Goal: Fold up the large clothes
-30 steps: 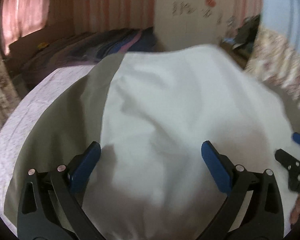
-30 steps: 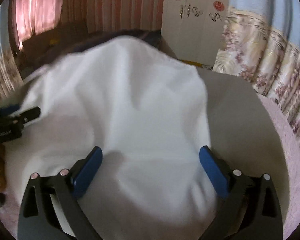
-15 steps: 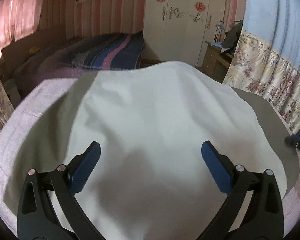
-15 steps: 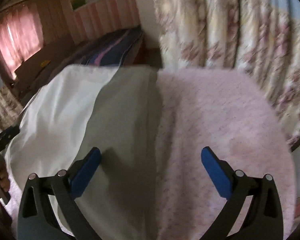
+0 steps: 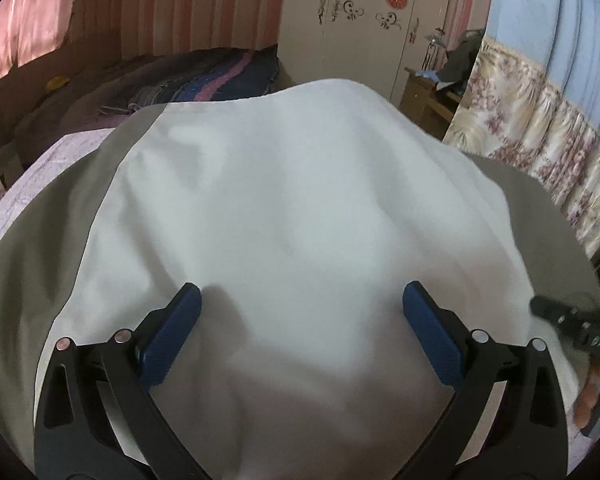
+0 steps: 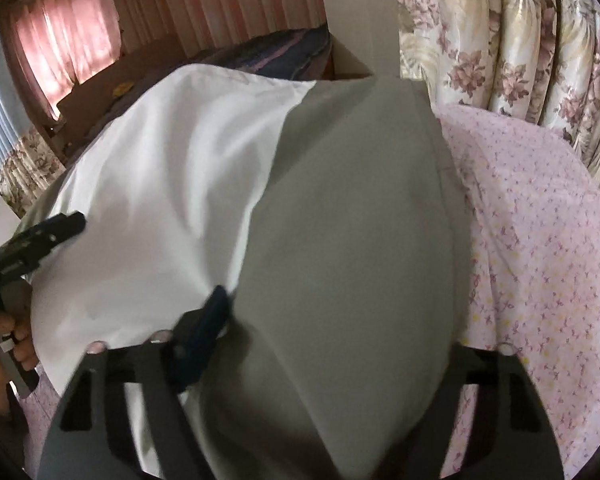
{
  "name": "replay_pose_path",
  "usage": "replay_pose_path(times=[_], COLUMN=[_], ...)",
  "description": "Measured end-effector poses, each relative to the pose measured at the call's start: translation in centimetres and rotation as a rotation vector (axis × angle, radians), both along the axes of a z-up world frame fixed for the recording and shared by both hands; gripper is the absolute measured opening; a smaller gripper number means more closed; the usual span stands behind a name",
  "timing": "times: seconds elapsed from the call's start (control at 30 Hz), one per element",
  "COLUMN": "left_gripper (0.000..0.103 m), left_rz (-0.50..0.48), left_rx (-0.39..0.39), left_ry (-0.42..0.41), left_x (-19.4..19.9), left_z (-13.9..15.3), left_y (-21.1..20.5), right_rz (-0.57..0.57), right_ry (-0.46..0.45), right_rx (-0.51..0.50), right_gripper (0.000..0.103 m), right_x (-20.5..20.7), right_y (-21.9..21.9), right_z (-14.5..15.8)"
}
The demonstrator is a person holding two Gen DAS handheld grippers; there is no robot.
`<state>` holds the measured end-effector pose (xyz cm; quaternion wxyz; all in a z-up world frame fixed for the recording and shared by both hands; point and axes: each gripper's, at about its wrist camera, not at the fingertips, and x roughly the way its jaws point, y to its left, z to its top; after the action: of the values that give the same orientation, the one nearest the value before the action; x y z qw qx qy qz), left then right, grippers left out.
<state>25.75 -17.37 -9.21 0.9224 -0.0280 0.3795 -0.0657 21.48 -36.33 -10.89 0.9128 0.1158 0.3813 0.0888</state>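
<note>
Garment (image 5: 300,208) lies spread over the bed (image 6: 540,240), covering most of its surface; bed cover exposed along the left edge in the left wrist view and along the right edge in the right wrist view. Garment in 2 layers: upper layer (image 6: 160,184) on top of lower layer (image 6: 360,240), the lower one showing past it on both sides. Second bed (image 5: 188,80) behind the far edge. Wardrobe (image 5: 364,32) behind that, to the right. Curtain (image 6: 520,40) beyond the right edge. Window drape (image 6: 68,52) far left.
</note>
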Motion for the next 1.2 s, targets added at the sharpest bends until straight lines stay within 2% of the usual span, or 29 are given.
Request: replay_pose_path(times=[0.07, 0.1, 0.17, 0.27, 0.53, 0.73, 0.87, 0.93, 1.03, 1.13, 1.2], left_gripper=[0.100, 0.100, 0.100, 0.100, 0.100, 0.100, 0.100, 0.100, 0.100, 0.100, 0.100], left_rz=[0.013, 0.017, 0.016, 0.014, 0.014, 0.008, 0.004, 0.001, -0.036, -0.028, -0.011], left_rx=[0.014, 0.020, 0.041, 0.070, 0.103, 0.052, 0.054, 0.031, -0.118, -0.224, -0.206], left_ry=[0.000, 0.004, 0.013, 0.040, 0.073, 0.079, 0.082, 0.078, 0.076, 0.070, 0.048], left_x=[0.1, 0.2, 0.4, 0.9, 1.3, 1.1, 1.2, 1.1, 0.9, 0.6, 0.3], left_z=[-0.1, -0.3, -0.6, -1.0, -1.4, -1.4, -1.5, -1.4, -0.7, 1.7, 3.1], left_y=[-0.1, -0.2, -0.5, -0.8, -1.0, -0.6, -0.8, -0.6, 1.3, 4.3, 5.8], right_rz=[-0.016, -0.022, -0.035, -0.042, -0.041, -0.039, -0.006, 0.008, 0.019, 0.033, 0.046], right_ry=[-0.039, -0.046, -0.069, -0.098, -0.151, -0.218, -0.257, -0.274, -0.287, -0.300, -0.308], right_rx=[0.014, 0.015, 0.024, 0.036, 0.166, 0.221, 0.234, 0.244, 0.256, 0.255, 0.238], right_gripper=[0.051, 0.049, 0.037, 0.029, 0.025, 0.024, 0.021, 0.020, 0.020, 0.020, 0.020], right_x=[-0.3, -0.3, -0.6, -1.0, -1.8, -2.2, -2.5, -2.4, -2.0, -1.7, -1.6], right_y=[-0.1, 0.0, 0.1, 0.3, -0.3, 0.8, 2.8, 4.0, 5.6, 7.7, 9.3], right_z=[0.5, 0.8, 1.2, 2.5, 5.3, 8.5, 10.9, 12.1, 13.4, 14.3, 14.8])
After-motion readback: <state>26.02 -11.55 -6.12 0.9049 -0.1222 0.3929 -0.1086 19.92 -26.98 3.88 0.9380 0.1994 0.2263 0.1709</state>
